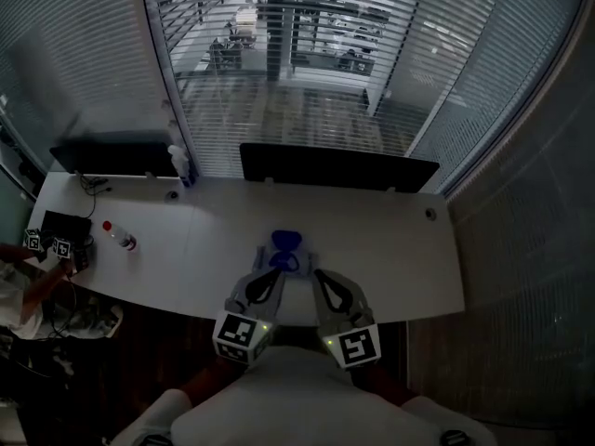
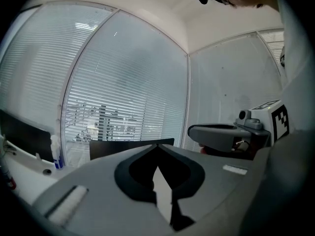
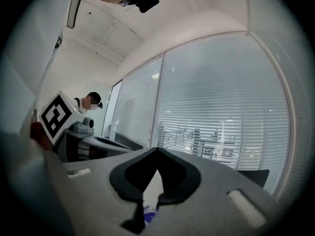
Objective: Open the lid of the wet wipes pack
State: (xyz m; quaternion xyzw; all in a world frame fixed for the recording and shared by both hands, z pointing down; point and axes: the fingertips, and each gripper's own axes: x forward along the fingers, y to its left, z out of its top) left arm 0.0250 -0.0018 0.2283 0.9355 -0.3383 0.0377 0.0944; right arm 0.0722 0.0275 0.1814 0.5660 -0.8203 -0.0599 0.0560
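Observation:
The wet wipes pack (image 1: 285, 250), pale with a blue top, lies on the white table (image 1: 390, 249) near its front edge. Both grippers are held close together just short of it. My left gripper (image 1: 275, 273) points at the pack's near left side and my right gripper (image 1: 316, 275) at its near right side. In the left gripper view the jaws of the left gripper (image 2: 157, 145) meet at the tips, with only bright table showing through the gap. The right gripper (image 3: 157, 149) is likewise shut, and a sliver of the blue pack (image 3: 149, 212) shows below its jaws. I cannot tell whether the lid is raised.
A bottle with a red cap (image 1: 120, 236) lies at the table's left. A spray bottle (image 1: 179, 164) and two dark monitors (image 1: 337, 167) stand along the back edge. Another person's hands with marker cubes (image 1: 46, 245) are at the far left. Blinds cover the windows behind.

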